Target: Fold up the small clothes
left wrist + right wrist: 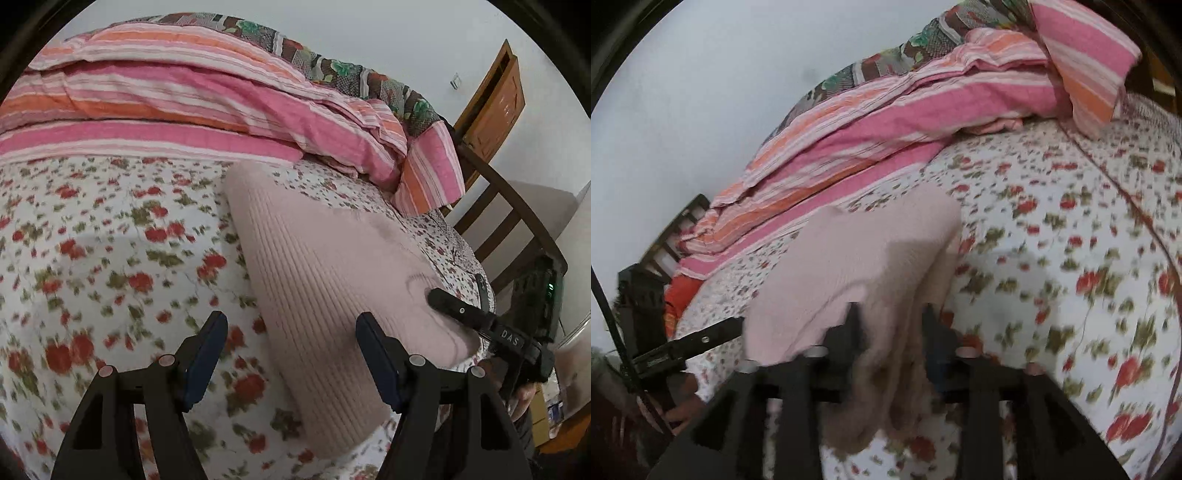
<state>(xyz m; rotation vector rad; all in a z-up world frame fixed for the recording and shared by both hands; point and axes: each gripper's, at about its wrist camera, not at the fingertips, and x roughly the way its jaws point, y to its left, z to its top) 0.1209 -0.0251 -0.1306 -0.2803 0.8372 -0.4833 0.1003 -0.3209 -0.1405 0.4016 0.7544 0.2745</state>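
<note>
A pale pink ribbed garment (314, 258) lies folded on the flowered bedsheet (110, 240). My left gripper (291, 332) hovers open over its near left edge; the right finger (373, 347) is above the cloth and the left one above bare sheet. My right gripper (456, 290) rests at the garment's right corner. In the right wrist view the garment (857, 251) is blurred, and a bunched fold hangs loosely between the parted jaws of the right gripper (892, 321). One finger of the left gripper (701, 338) shows at the left, with a hand below it.
A pink and orange striped quilt (184, 99) is piled along the far side of the bed, with a dark flowered blanket (332, 70) behind it. A wooden bed end (509, 206) and a brown door (498, 99) stand at the right. The wall (683, 110) is white.
</note>
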